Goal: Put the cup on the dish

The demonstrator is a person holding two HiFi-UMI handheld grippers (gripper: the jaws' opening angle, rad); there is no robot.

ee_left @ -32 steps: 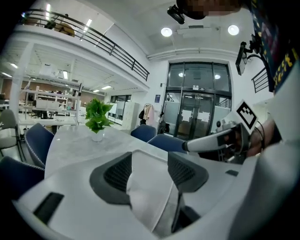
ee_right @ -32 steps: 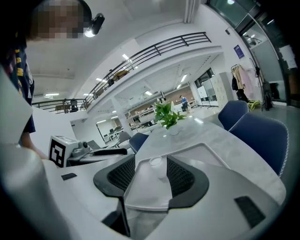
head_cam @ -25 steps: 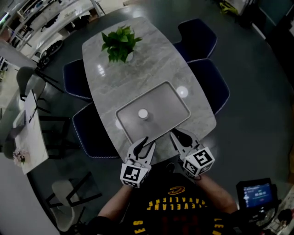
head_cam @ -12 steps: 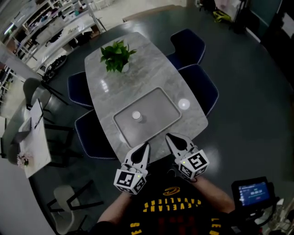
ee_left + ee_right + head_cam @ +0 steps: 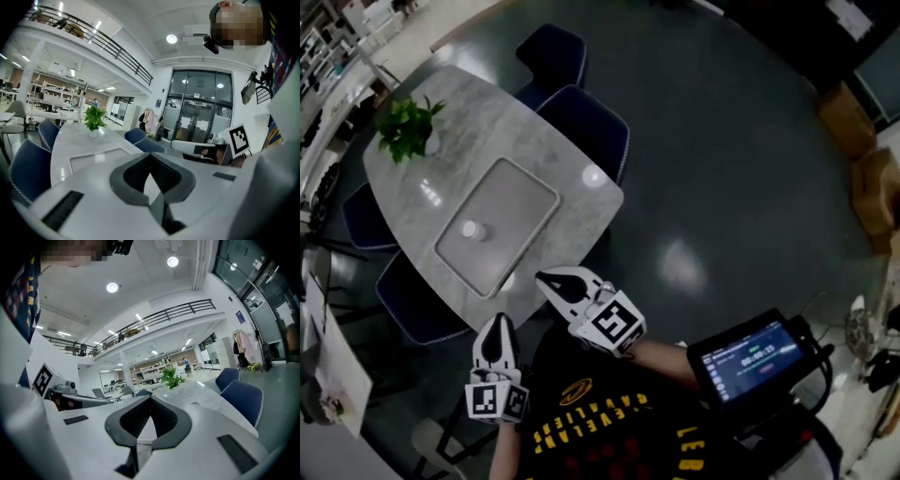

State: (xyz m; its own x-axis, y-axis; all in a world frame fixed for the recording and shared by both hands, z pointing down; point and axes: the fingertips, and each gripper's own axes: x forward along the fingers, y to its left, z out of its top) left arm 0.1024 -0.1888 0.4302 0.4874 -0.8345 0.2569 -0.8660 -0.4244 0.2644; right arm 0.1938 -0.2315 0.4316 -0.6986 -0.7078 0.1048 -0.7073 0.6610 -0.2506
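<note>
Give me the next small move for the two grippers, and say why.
Probably nothing more than stopping here: the cup already stands on the dish on the table, and the left gripper and right gripper are shut, empty and well short of it.

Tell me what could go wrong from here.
1. The left gripper and right gripper are both shut and empty near the table edge. Reaching in with closed jaws would likely tip the cup.
2. The small cup stands alone on the dish, so a bump to the table could slide it.
</note>
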